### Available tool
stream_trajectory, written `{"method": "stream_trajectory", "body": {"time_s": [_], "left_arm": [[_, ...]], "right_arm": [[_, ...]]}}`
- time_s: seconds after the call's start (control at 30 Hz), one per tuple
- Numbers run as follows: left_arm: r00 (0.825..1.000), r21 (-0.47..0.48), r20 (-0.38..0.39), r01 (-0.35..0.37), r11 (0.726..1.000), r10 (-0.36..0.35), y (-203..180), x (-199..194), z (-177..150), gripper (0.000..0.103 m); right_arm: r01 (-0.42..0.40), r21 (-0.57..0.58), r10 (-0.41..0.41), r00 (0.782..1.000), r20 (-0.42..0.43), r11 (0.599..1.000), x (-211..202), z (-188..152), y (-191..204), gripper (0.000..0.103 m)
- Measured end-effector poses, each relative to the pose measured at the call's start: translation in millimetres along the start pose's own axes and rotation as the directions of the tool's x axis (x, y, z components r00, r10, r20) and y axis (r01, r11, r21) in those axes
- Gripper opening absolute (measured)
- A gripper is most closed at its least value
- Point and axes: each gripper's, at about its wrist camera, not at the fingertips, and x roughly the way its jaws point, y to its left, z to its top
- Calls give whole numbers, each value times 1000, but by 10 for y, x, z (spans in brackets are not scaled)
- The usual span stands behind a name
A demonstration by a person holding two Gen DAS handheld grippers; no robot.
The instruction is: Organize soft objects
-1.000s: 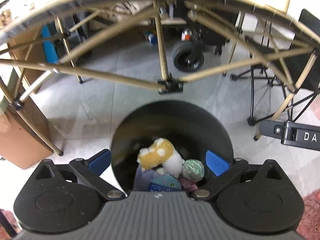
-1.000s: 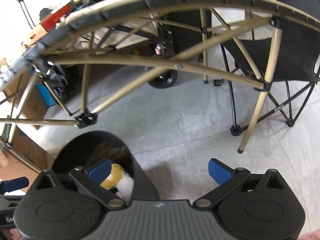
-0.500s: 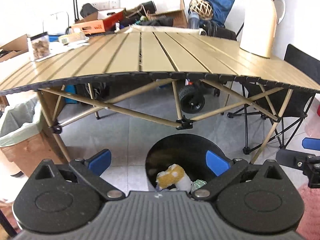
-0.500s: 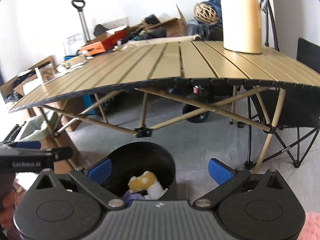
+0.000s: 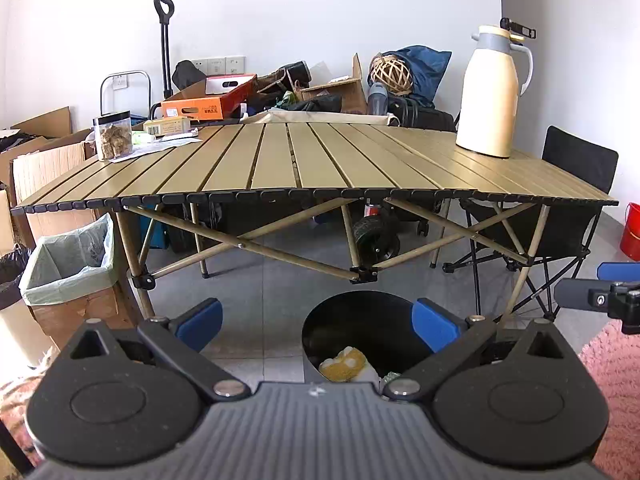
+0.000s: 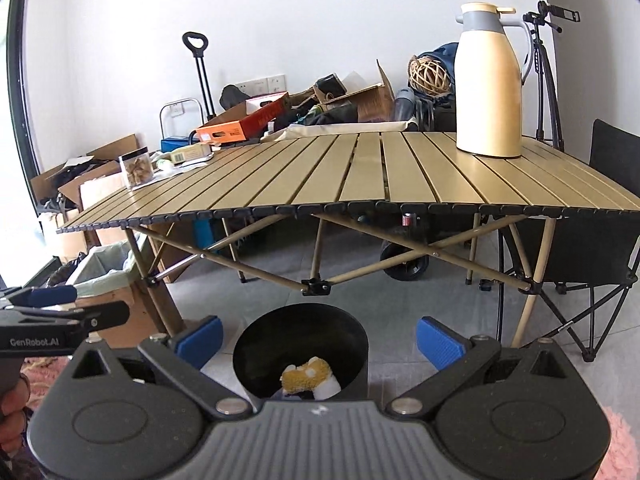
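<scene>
Now both tools (image 5: 316,320) (image 6: 318,338) sit higher, table top (image 5: 312,160) visible.

plush toy (image 6: 307,377) in bin (image 6: 300,332), before table (image 6: 360,172)

Before you: matt black plastic bin (image 6: 300,344), fuzzy cloth plush toy (image 6: 308,376), smooth slatted table (image 5: 312,160), glossy cream jug (image 6: 490,80).
</scene>
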Motion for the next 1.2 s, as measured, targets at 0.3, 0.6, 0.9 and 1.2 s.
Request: {"method": "stream_trajectory", "body": {"time_s": [0.3,0.6,0.9,1.2], "left_arm": [[1000,-7,-3,10,1000,-11,26,-116,-47,103],[1000,-4,9,15,1000,-14,26,-168,-48,103],[1000,2,19,18,1000,-18,35,-191,-50,103],[1000,4,23,16,1000,-16,31,-203,-57,103]], "right_arm": [[-9,1,9,1000,14,1000,-138,-60,52,103],[-8,-9,9,1000,26,1000,-191,-64,91,103],[-7,-12,7,1000,30,1000,-207,-57,103,103],[-6,-13,6,1000,30,1000,-211,-56,111,103]]}}
